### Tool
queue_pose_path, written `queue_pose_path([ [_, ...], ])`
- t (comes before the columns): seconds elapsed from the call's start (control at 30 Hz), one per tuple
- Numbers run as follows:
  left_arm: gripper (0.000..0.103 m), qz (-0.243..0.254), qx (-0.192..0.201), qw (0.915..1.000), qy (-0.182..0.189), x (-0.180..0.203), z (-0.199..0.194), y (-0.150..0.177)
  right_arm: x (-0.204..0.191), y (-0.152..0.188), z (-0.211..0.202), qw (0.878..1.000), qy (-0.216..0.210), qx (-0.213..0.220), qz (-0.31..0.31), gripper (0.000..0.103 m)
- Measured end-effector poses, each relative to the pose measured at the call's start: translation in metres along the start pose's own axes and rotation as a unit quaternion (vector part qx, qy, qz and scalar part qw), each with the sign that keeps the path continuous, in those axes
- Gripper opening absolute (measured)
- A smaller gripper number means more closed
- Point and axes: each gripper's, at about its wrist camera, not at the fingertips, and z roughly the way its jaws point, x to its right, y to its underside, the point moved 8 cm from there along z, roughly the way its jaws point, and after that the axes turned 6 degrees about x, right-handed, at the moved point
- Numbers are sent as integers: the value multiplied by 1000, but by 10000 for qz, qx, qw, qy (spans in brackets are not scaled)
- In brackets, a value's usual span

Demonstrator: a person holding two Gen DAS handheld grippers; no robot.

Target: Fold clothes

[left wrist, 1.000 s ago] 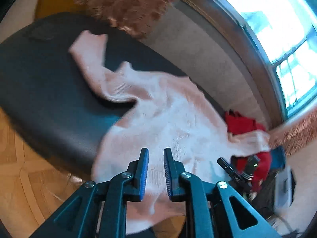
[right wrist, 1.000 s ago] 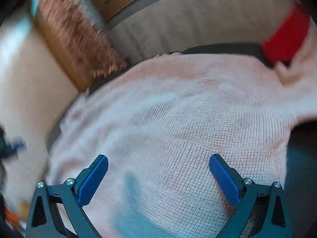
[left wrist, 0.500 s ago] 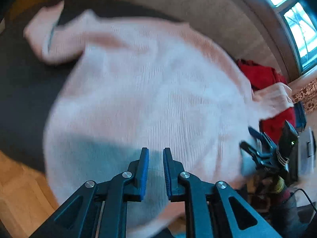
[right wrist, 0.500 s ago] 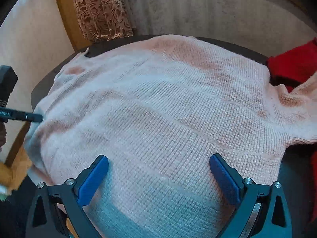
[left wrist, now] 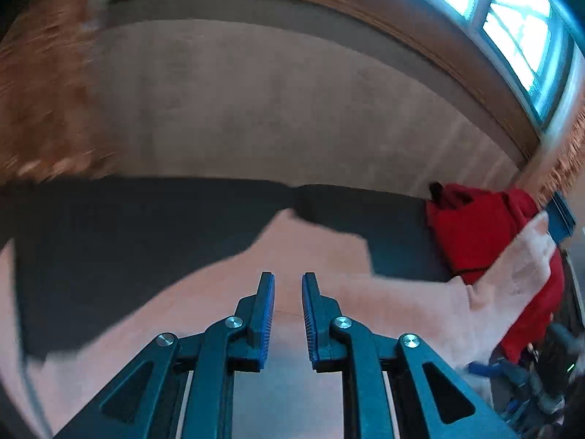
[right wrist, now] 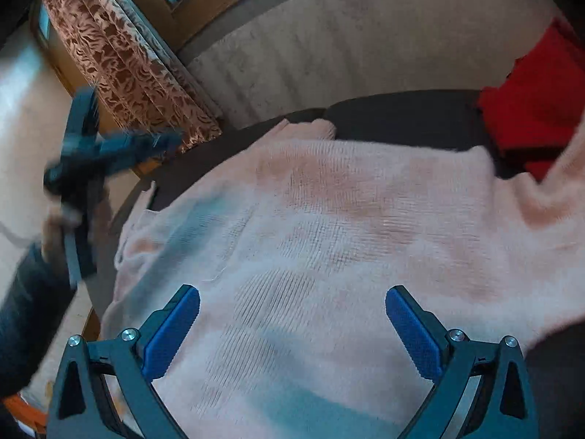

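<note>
A pale pink knit sweater (right wrist: 347, 237) lies spread on a dark seat cushion (right wrist: 402, 113). One sleeve (left wrist: 519, 267) drapes over a red garment (left wrist: 471, 226) at the right. My right gripper (right wrist: 292, 292) hovers wide open over the sweater's body, with nothing between its blue pads. My left gripper (left wrist: 287, 278) points at the sweater's far edge (left wrist: 310, 241). Its jaws stand a narrow gap apart and are opening, with nothing between them. The right wrist view shows the left gripper (right wrist: 172, 139) blurred, above the sweater's left side, held by a hand in a dark sleeve (right wrist: 29, 311).
A beige sofa back (left wrist: 274, 109) rises behind the cushion. A brown patterned curtain (right wrist: 128, 73) hangs at the left, and a bright window (left wrist: 512, 18) is above. The red garment (right wrist: 530, 109) fills the cushion's right end. Dark gear (left wrist: 548, 366) sits at the lower right.
My left gripper has swept fast across the sweater to its far edge and rolled; it now faces the sofa back. The right gripper has shifted only a little and stays wide open.
</note>
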Motion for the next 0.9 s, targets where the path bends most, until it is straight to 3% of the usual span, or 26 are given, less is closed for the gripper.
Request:
queue_pose_path([
  [0.1, 21, 129, -615, 9971, 424, 16, 38, -16, 3, 0, 27, 9999, 23, -92, -38, 103],
  [0.23, 36, 677, -1372, 9857, 709, 49, 81, -25, 10, 4, 27, 9996, -180, 185, 79, 103],
  [0.33, 39, 1064, -1815, 9769, 383, 64, 113, -19, 16, 3, 22, 9969, -559, 381, 391, 103],
  [0.43, 47, 1591, -2373, 9582, -181, 65, 141, -5, 18, 1, 19, 9949, -738, 448, 518, 103],
  [0.53, 48, 1985, -2773, 9377, -661, 58, 158, 10, 17, 2, 18, 9947, -771, 467, 500, 103],
  [0.57, 51, 2005, -2814, 9355, -740, 55, 161, 13, 18, 2, 18, 9943, -799, 483, 519, 103],
  [0.63, 46, 1831, -2705, 9428, -664, 51, 158, 12, 18, 1, 17, 9935, -854, 512, 554, 103],
  [0.67, 31, 1729, -2637, 9470, -604, 50, 156, 11, 18, 1, 17, 9933, -865, 517, 560, 103],
  [0.73, 13, 1783, -2369, 9527, -659, 45, 150, 5, 19, 1, 16, 9932, -871, 525, 561, 103],
  [0.8, 12, 1464, -1952, 9675, -660, 32, 138, -10, 18, 1, 17, 9933, -868, 528, 553, 103],
  [0.87, 11, 769, -1167, 9896, -327, 16, 115, -41, 18, 1, 17, 9934, -860, 525, 543, 103],
  [0.9, 11, 386, -691, 9968, -80, 7, 99, -59, 17, 0, 18, 9935, -854, 524, 534, 103],
])
